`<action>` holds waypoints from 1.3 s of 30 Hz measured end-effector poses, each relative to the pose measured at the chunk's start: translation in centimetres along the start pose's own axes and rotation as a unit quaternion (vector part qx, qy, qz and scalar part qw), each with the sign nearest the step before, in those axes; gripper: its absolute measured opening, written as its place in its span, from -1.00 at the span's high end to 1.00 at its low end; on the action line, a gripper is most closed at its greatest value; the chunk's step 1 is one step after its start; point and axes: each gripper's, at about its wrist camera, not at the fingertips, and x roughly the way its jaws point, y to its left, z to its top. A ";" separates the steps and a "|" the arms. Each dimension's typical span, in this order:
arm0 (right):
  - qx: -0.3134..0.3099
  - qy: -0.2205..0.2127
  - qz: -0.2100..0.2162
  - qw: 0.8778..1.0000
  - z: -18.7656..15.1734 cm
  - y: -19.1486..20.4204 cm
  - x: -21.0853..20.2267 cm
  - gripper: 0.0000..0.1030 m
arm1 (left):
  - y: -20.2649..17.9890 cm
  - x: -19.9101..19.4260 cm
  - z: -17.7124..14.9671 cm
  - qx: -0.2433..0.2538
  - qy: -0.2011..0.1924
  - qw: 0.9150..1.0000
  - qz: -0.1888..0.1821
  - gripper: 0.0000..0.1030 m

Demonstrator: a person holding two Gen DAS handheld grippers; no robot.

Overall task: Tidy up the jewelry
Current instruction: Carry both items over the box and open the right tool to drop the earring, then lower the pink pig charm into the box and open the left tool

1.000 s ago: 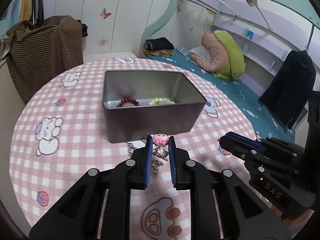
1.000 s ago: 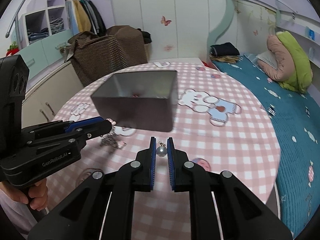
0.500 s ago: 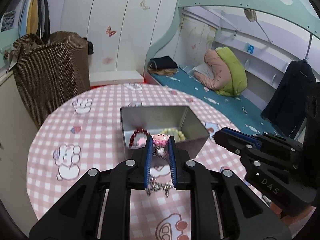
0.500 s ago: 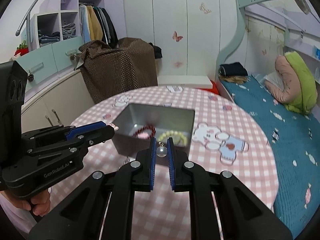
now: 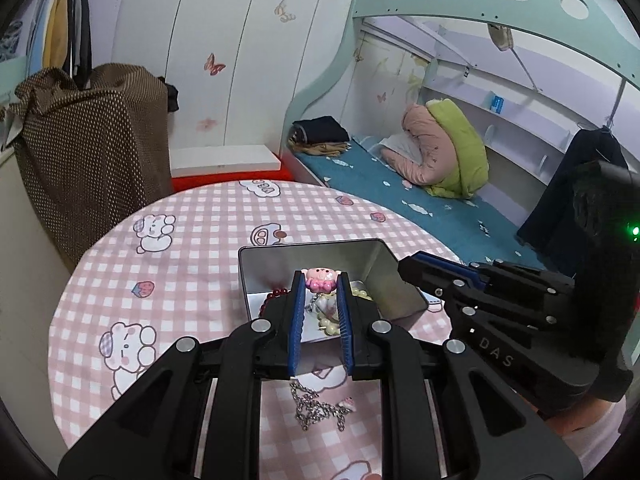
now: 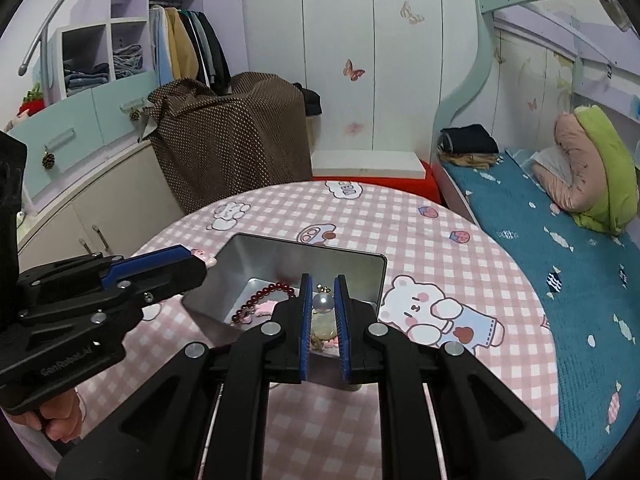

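Note:
My left gripper [image 5: 320, 280] is shut on a pink pig charm [image 5: 320, 278] whose silver chain [image 5: 316, 406] hangs down and trails on the tablecloth. It is held above the near edge of the metal tin [image 5: 376, 256]. My right gripper [image 6: 323, 286] is shut on a pearl pendant [image 6: 322, 302] above the same tin [image 6: 360, 258]. Inside the tin lie a dark red bead bracelet [image 6: 260, 294] and a pale bead bracelet [image 5: 326, 322]. The left gripper also shows in the right wrist view [image 6: 200, 258], at the tin's left rim.
The round table has a pink checked cloth [image 5: 192, 248] with cartoon prints. A brown dotted covered object [image 5: 88, 140] stands behind the table at left. A bed [image 6: 560, 232] with a pink and green cushion lies to the right.
Both grippers have risen and moved forward over the tin, each keeping its piece. The views now look down into the tin instead of at its side wall.

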 end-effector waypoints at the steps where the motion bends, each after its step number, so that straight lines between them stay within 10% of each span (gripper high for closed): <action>1: 0.000 0.003 0.002 1.000 0.0 0.0 0.3 0.79 | 0.2 0.3 0.0 -0.001 0.002 1.000 0.000 0.68; 16: 0.003 0.018 0.005 1.000 0.2 -0.8 2.3 0.75 | 2.2 3.9 0.4 -0.024 0.033 0.999 -0.015 0.68; 19: 0.009 0.014 -0.004 1.000 0.5 -1.4 2.1 0.29 | 2.3 4.0 0.5 -0.025 0.034 0.999 -0.017 0.68; 21: 0.019 0.002 -0.020 1.000 0.6 -2.1 1.6 -0.40 | 2.3 4.1 0.6 -0.026 0.034 0.999 -0.017 0.68; 39: 0.072 0.005 -0.064 0.995 -0.2 -6.3 0.7 -0.69 | 3.5 4.8 1.1 -0.058 0.055 0.995 -0.060 0.68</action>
